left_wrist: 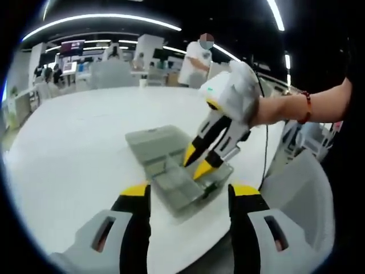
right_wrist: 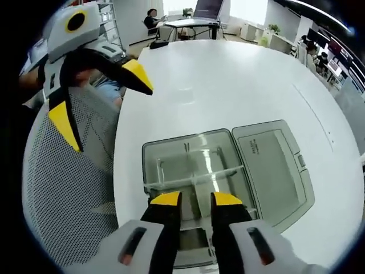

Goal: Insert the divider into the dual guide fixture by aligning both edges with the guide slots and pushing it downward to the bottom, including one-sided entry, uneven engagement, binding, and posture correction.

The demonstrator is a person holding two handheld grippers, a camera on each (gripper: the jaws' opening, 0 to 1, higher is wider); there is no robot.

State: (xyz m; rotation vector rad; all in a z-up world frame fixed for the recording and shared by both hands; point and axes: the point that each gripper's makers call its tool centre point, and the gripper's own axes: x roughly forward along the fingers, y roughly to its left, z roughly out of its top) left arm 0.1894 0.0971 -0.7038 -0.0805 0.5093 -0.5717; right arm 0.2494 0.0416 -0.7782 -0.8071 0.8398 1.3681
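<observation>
One fixture (right_wrist: 225, 171), one divider (right_wrist: 194, 181), two hand-held grippers (right_wrist: 195, 201).

An open-plan office or showroom: a broad white table (left_wrist: 85, 137), a mesh office chair (right_wrist: 63, 188), desks with screens (left_wrist: 73, 47), people (left_wrist: 194, 60) standing about, and long ceiling light strips (left_wrist: 102, 23).

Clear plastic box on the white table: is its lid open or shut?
Open. The clear plastic box shows its interior, and its hinged lid lies flat on the white table beside it.
</observation>
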